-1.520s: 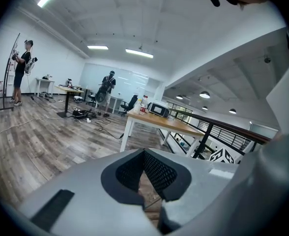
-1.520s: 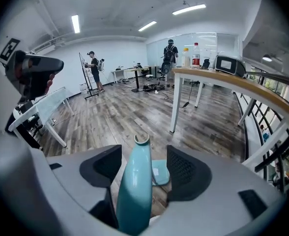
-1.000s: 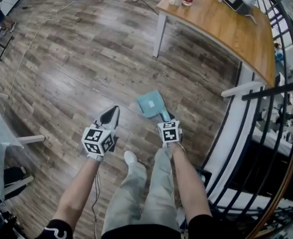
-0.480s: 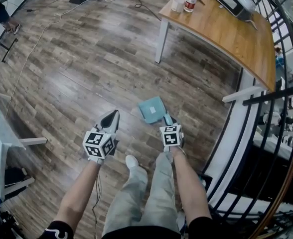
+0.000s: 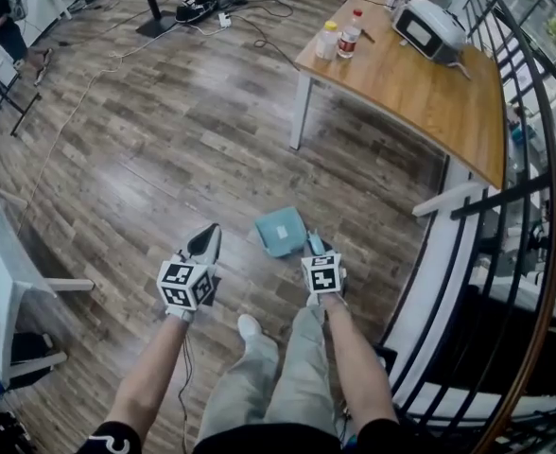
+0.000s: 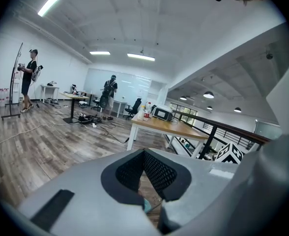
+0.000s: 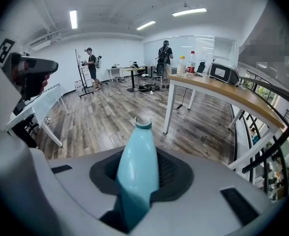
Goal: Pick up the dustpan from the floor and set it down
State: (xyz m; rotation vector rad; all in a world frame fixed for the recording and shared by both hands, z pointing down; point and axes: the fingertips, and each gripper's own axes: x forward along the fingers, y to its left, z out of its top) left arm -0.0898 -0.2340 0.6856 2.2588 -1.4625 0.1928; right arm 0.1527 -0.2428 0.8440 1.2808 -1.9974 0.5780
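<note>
I am reaching both bare forearms forward and down from 6 o'clock in the head view, one on either side of my grey trouser legs, wrists straight. My left claw [image 5: 206, 242] is pointing towards 12 o'clock. My right claw [image 5: 317, 252] is sitting at its 3 o'clock, well apart from it. Each is carrying a black-and-white marker cube [image 5: 185, 284] behind its jaws.

The pale teal plastic dustpan [image 5: 280, 231] is a flat, squarish scoop with a smooth matte face. It is lying at 11 o'clock of my right claw, over the grey-brown wood-plank floor [image 5: 165, 140]; I cannot tell whether it is clear of the planks. Its rounded, glossy handle [image 7: 137, 166] is tapering to a small notched end. At 1 o'clock a wooden table [image 5: 429, 93] with white legs is standing, bearing two plastic bottles [image 5: 350, 34] and a grey boxy appliance [image 5: 429, 28]. A black metal railing [image 5: 505, 187] is curving down the 3 o'clock side.

My right claw's jaws have just been closing, and their black meshed pads [image 7: 166, 171] are pressing on the handle, which is running between them and poking out past the tips. My left claw's jaws are meeting at the tips, their meshed pads [image 6: 158, 171] forming a narrow V with nothing caught between them.
</note>
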